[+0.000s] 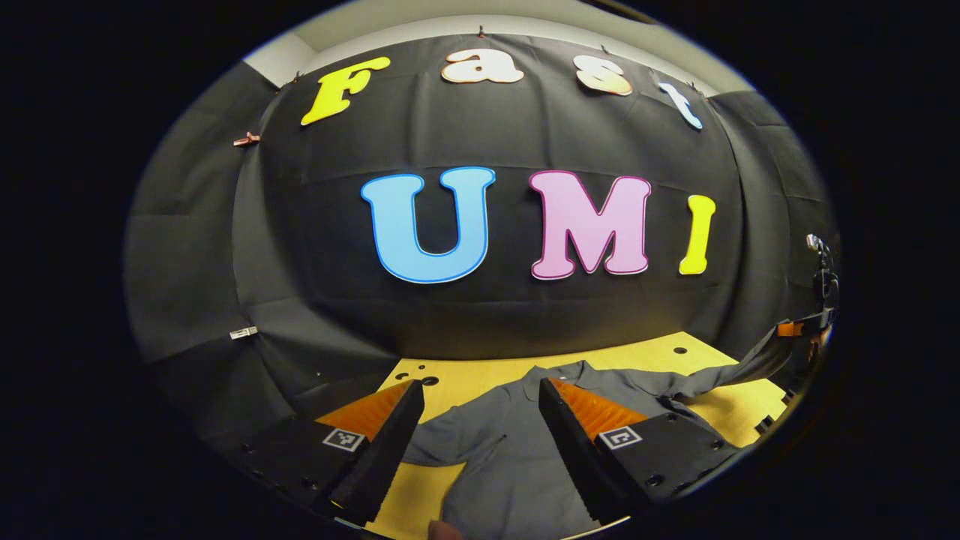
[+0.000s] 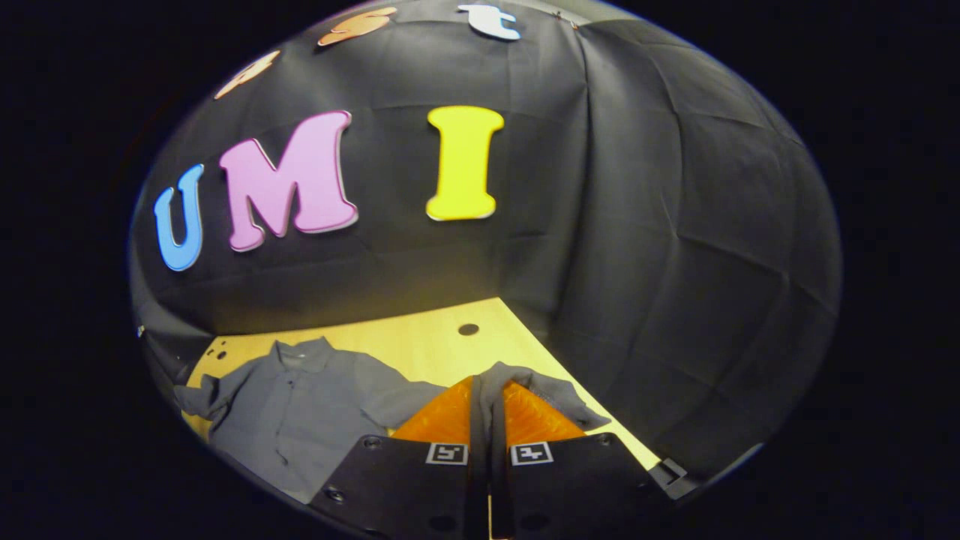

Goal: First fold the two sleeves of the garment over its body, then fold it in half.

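First sleeve fold just starting; nothing folded yet.

Left gripper view: left gripper (image 1: 480, 442) spread wide, holding nothing, hovering over the grey garment (image 1: 517, 465) lying flat on the yellow tabletop (image 1: 465, 379), collar toward the back wall, long axis running near-to-far; one sleeve (image 1: 720, 379) stretches up to the right gripper (image 1: 814, 326). Right gripper view: right gripper (image 2: 489, 420) pinching the sleeve (image 2: 525, 386) end, lifted; garment (image 2: 300, 409) body open, other sleeve (image 2: 199, 397) untouched, half-fold still left.
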`<state>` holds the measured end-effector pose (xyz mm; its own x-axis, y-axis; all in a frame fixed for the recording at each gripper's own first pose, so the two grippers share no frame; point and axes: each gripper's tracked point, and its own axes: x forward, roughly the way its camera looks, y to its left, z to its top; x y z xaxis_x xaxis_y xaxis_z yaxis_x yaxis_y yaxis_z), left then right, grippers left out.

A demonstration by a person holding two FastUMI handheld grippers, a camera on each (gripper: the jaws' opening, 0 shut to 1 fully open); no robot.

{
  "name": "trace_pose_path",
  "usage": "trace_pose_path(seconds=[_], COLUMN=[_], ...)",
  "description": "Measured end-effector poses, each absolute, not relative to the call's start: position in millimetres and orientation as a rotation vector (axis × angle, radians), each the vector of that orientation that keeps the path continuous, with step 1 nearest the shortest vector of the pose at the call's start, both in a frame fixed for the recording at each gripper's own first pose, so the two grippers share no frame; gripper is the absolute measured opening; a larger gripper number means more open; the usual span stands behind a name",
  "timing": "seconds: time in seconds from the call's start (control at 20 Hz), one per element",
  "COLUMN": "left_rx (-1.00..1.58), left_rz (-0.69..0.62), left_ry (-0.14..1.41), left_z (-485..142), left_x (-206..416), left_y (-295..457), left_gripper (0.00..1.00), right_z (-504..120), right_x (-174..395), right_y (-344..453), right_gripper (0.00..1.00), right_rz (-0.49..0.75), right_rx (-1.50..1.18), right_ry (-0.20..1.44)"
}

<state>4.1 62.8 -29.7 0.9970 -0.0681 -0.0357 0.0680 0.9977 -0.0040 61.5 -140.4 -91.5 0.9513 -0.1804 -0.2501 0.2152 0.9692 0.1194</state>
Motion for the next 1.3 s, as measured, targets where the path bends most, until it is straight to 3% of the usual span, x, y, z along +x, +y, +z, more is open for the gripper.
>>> trace_pose_path(seconds=[0.25,0.5,0.95,1.3], left_rx=[-0.012,-0.017,0.020,0.047], left_rz=[-0.079,-0.058,-0.002,0.019], left_ry=[0.033,0.083,0.220,0.325], left_z=[-48.9,-82.8,-189.6,-264.8], left_x=[22.3,41.8,81.2,120.5], left_y=[115.7,169.4,252.8,282.0], left_gripper=[0.97,0.97,0.97,0.99], right_z=[-42.5,-54.3,-177.8,-265.7], right_x=[82.0,111.5,150.1,159.7], right_y=[-15.3,110.3,271.6,331.7], right_gripper=[0.06,0.06,0.06,0.06], right_rz=[-0.067,0.091,0.249,0.262], right_rx=[0.199,0.157,0.067,0.011], right_ry=[0.155,0.181,0.428,0.645])
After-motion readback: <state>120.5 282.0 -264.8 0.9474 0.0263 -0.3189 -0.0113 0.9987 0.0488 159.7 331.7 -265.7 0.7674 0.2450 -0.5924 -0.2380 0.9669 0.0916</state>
